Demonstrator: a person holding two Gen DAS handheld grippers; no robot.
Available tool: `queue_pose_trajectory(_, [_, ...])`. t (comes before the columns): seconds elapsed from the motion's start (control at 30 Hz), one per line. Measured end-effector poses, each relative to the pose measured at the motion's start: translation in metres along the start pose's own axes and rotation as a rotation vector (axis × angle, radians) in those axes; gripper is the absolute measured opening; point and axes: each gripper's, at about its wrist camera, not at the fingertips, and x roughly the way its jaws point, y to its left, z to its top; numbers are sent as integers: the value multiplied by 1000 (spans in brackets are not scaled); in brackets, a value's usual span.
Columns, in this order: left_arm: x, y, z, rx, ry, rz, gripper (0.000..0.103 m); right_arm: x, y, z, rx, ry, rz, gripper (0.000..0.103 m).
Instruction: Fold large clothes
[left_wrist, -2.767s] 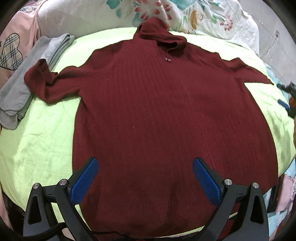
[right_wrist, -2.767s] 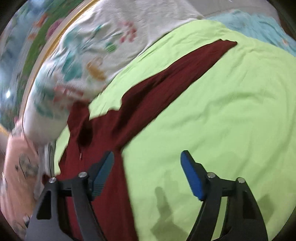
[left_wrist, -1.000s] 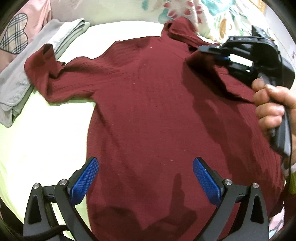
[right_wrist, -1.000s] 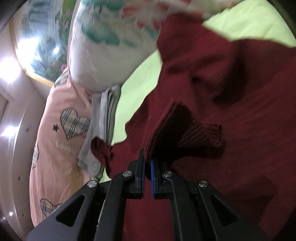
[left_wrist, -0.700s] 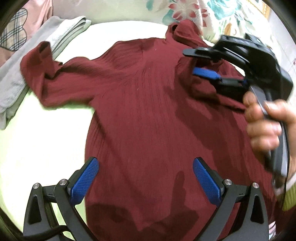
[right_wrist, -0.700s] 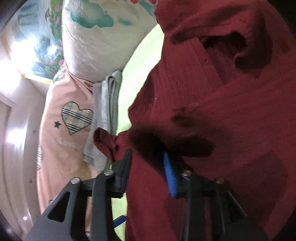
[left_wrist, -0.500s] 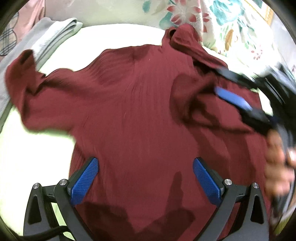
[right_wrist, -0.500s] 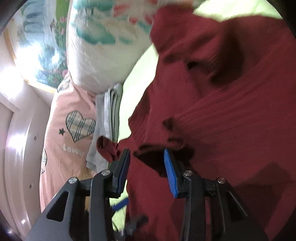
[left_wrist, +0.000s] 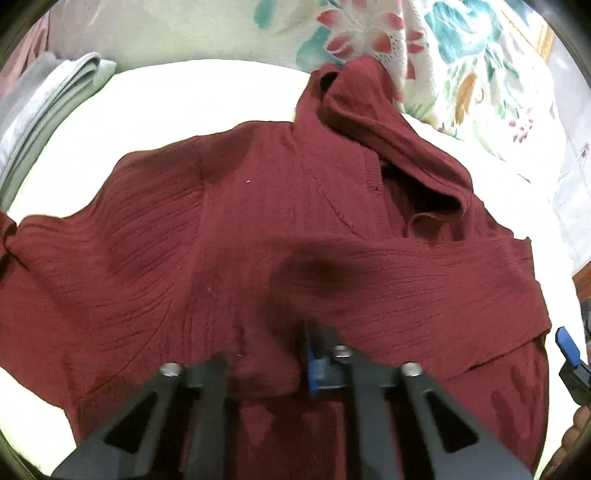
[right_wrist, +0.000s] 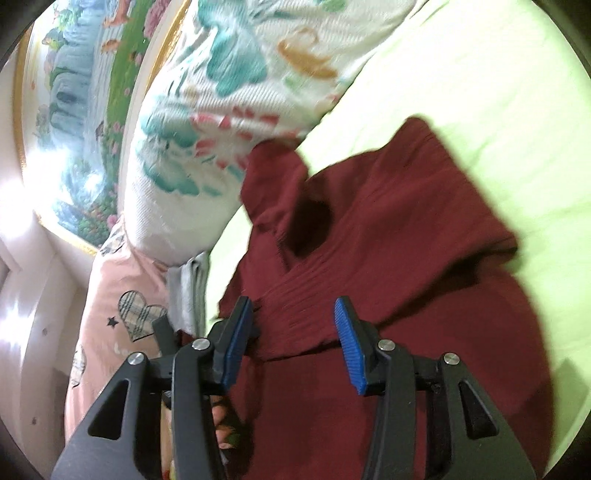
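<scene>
A dark red ribbed hooded sweater (left_wrist: 229, 236) lies on the light green bed sheet (right_wrist: 461, 85). Its right sleeve (left_wrist: 424, 280) is folded across the chest, and the cuff end sits between my left gripper's fingers. My left gripper (left_wrist: 269, 365) is shut on that sleeve fabric low in the left wrist view. My right gripper (right_wrist: 291, 343) is open and empty, hovering above the folded sleeve (right_wrist: 369, 273). The hood (left_wrist: 373, 118) lies at the far end by the pillow.
A floral pillow (left_wrist: 424, 48) lies beyond the hood. Folded grey clothes (left_wrist: 40, 107) sit at the far left. A pink heart-print cloth (right_wrist: 122, 321) lies beside them. The right gripper's blue tip (left_wrist: 567, 343) shows at the right edge of the left wrist view.
The right gripper carried the right sleeve across the chest, opened and let it go, then drew back. The left gripper moved forward and closed on the sleeve end.
</scene>
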Motion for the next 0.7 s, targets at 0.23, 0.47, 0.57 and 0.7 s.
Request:
queue_pose_trajectory(0.23, [-22,40,-3,-63,-59,-25,3,-28,-8,21,-35,-86,-117,47])
queue_pose_trajectory(0.47, [-19,64,-12,-124,-42,-35,4,-12,-22,62,-88,-64,-246,52])
queue_pose_trajectory(0.57, [-18,62,-14,-118,-43,-20,4,16,-32,75,-101,6,-299,54])
queue_pose_trajectory(0.7, [-22,70,-16,-154,-65,-7,4,54,-44,90,-108,82,-308,54])
